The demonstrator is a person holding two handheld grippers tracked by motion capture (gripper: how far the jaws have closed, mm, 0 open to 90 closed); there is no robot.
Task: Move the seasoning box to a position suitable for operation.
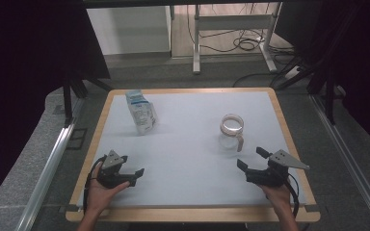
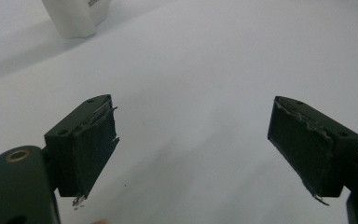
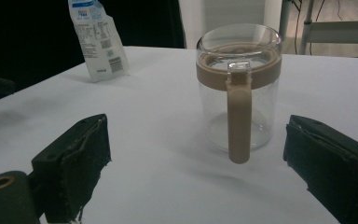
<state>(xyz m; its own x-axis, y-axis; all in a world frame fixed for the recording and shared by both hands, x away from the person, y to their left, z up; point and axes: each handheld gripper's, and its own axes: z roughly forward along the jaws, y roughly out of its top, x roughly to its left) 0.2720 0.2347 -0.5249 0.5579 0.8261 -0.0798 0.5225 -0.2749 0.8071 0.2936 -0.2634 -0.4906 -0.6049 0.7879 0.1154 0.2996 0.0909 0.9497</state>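
Note:
A clear glass jug (image 1: pixel 232 131) with a tan band and handle stands upright right of the table's middle. In the right gripper view the jug (image 3: pixel 238 88) is just ahead, its handle facing me. A white and blue carton (image 1: pixel 141 112) stands at the back left; the carton (image 3: pixel 97 39) also shows far off, and its base (image 2: pixel 77 16) at the top left of the left gripper view. My left gripper (image 1: pixel 134 176) rests open near the front left with bare table between its jaws (image 2: pixel 193 149). My right gripper (image 1: pixel 250 159) is open at the front right, short of the jug (image 3: pixel 198 168).
The white mat (image 1: pixel 192 159) lies on a wooden-edged table (image 1: pixel 192 215). Black stands (image 1: pixel 70 91) rise at both back corners. A metal frame with cables (image 1: pixel 231 38) is on the floor behind the table.

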